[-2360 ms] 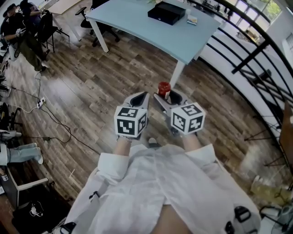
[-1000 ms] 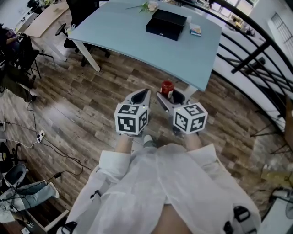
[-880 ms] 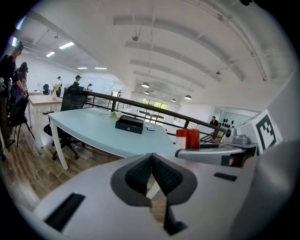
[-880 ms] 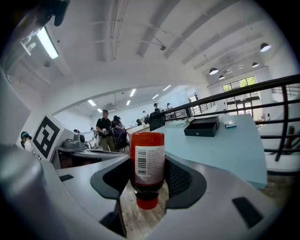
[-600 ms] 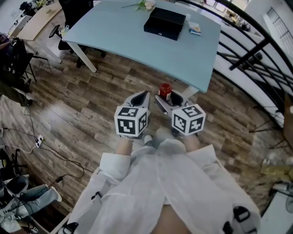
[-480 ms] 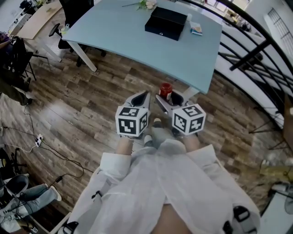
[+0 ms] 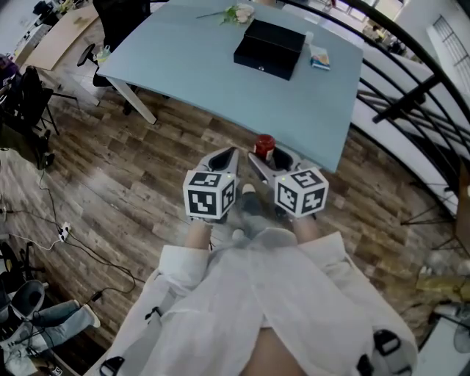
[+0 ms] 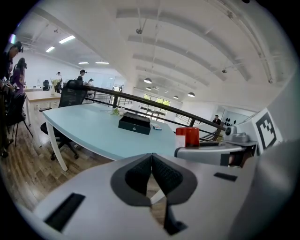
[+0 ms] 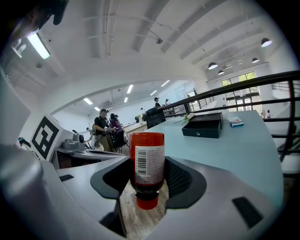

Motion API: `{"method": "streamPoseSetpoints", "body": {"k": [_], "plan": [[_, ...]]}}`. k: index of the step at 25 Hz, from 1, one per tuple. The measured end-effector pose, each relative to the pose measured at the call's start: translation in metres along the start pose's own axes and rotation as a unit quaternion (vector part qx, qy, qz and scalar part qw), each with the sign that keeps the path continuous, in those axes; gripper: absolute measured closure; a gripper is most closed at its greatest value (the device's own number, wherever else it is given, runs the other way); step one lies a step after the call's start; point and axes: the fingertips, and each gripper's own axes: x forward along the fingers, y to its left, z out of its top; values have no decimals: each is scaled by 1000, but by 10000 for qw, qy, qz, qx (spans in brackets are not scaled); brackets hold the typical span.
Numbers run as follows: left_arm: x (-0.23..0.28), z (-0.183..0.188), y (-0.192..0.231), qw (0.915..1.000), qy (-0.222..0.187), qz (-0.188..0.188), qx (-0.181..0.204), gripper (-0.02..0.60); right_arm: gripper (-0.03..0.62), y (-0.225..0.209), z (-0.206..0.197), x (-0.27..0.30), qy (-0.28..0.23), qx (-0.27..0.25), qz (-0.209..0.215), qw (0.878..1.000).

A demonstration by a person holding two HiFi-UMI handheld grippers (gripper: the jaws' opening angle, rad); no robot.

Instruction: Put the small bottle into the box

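Note:
The small bottle (image 7: 264,144), red with a white label, hangs cap-down with my right gripper (image 7: 266,156) shut on it. In the right gripper view the bottle (image 9: 146,161) sits between both pads of that gripper (image 9: 146,174). My left gripper (image 7: 228,154) is level beside it, shut and holding nothing (image 8: 151,159); from its view the bottle (image 8: 187,137) shows to the right. The black box (image 7: 269,48) lies shut on the light blue table (image 7: 198,59), ahead of both grippers, and also shows as the box (image 9: 203,125) and the box (image 8: 134,124).
A small blue and white packet (image 7: 319,57) and a sprig of flowers (image 7: 236,13) lie by the box. A black railing (image 7: 411,95) runs along the right. An office chair (image 7: 117,15) stands behind the table. The table's front edge (image 7: 294,139) is just ahead.
The table and the box have come closer and lower in the head view. Both grippers keep their places in front of the body, the right one still holding the bottle.

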Motion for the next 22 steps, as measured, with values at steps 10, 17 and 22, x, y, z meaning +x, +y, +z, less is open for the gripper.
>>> {"method": "streamPoseSetpoints", "body": {"k": [10, 17, 22], "plan": [[51, 71, 36, 9993, -133, 304, 155, 577, 385, -49, 73, 58, -239, -40, 258, 9994], [94, 100, 43, 9993, -171, 317, 130, 577, 385, -84, 104, 76, -289, -181, 319, 9989], [116, 108, 39, 9995, -108, 286, 117, 577, 385, -103, 106, 79, -215, -153, 310, 9992]]}}
